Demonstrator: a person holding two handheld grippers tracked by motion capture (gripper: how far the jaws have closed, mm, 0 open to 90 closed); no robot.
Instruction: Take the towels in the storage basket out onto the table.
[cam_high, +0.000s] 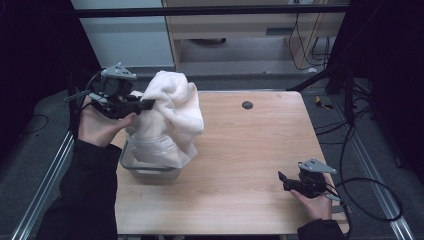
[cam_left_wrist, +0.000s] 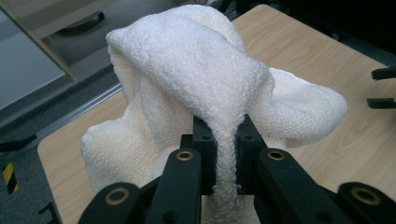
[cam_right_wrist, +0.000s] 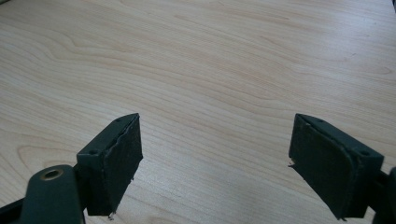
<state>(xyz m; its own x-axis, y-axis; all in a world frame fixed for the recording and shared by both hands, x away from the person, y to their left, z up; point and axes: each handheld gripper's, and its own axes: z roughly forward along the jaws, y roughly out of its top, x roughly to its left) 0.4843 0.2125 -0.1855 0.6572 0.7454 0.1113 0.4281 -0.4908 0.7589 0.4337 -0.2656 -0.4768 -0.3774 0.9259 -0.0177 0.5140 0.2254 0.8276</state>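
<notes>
White fluffy terry towel (cam_high: 172, 117) hangs bunched above a clear plastic bin (cam_high: 131, 167) at the table's (cam_high: 240, 150) left side. Left gripper (cam_left_wrist: 226, 135) pinches a narrow fold tight. Right gripper (cam_right_wrist: 215, 158) spread wide, holding nothing, near the right corner.

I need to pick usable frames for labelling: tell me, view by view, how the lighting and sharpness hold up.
High view: dim and soft, dark surroundings, but the white towel and wooden table read clearly. Left gripper view: evenly lit, towel weave crisp, the left tool slightly soft up close. Right gripper view: bright wood grain, sharp, no glare; the right tool stands open and dark, with little surface detail.
</notes>
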